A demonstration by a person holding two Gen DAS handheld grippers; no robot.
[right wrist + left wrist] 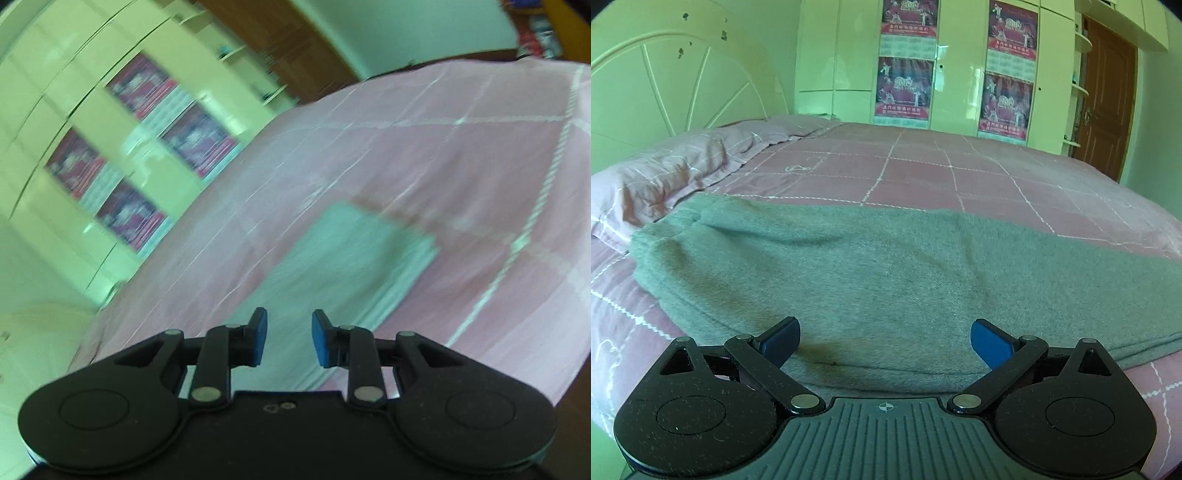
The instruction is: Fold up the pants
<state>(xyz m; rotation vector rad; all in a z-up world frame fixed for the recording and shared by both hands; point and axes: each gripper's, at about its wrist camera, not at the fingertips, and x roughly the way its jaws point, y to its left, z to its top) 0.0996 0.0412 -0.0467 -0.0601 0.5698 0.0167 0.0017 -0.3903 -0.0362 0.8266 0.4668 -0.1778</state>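
Grey fleece pants (886, 273) lie flat across the near side of a pink checked bed (923, 166). In the left wrist view my left gripper (885, 341) is wide open, low at the pants' near edge, with its blue pads (991, 343) just over the fabric and holding nothing. In the blurred right wrist view the pants show as a pale grey strip (343, 266) running away from the camera, ending in a squared end. My right gripper (289, 341) is open and empty, above the near part of the strip.
A pink pillow (672, 173) lies at the left by the white headboard (676, 81). A white wardrobe (960, 66) with red posters stands behind the bed, and a brown door (1108, 103) at the right. The bed's edge (576, 332) drops off at the right.
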